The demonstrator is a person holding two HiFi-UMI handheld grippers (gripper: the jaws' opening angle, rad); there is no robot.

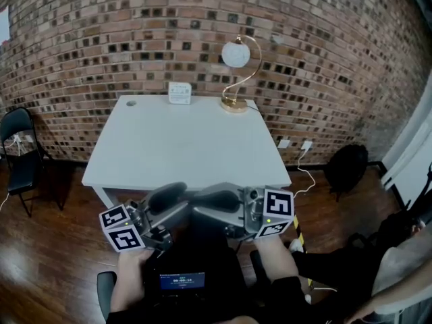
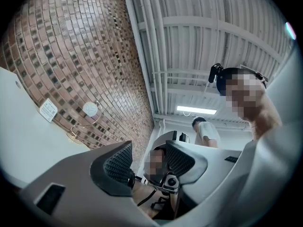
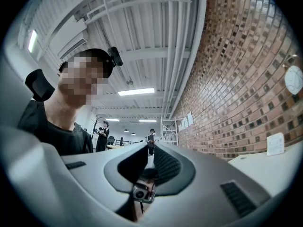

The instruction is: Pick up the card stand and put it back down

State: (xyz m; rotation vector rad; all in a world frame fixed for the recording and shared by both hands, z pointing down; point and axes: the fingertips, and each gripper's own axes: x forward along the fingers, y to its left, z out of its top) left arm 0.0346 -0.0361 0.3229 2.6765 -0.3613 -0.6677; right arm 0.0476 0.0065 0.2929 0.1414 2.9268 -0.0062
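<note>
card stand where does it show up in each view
Head view: card stand upper centre, left of the globe lamp.
Left gripper view: card stand far left, mid-height; lamp just right of it.
Right gripper view: card stand near the right edge, below the lamp.
Shared landmark: the globe lamp.

You faced a brick wall (image 1: pixel 101 39) with a white table (image 1: pixel 182 147) standing against it. A globe lamp (image 1: pixel 236 54) stood at the table's far edge. A black chair (image 1: pixel 20 147) sat to your left on the dark wood floor (image 1: pixel 47 275). Strip lights (image 3: pixel 136 92) glowed on the ribbed ceiling (image 3: pixel 142 27) above you.
</note>
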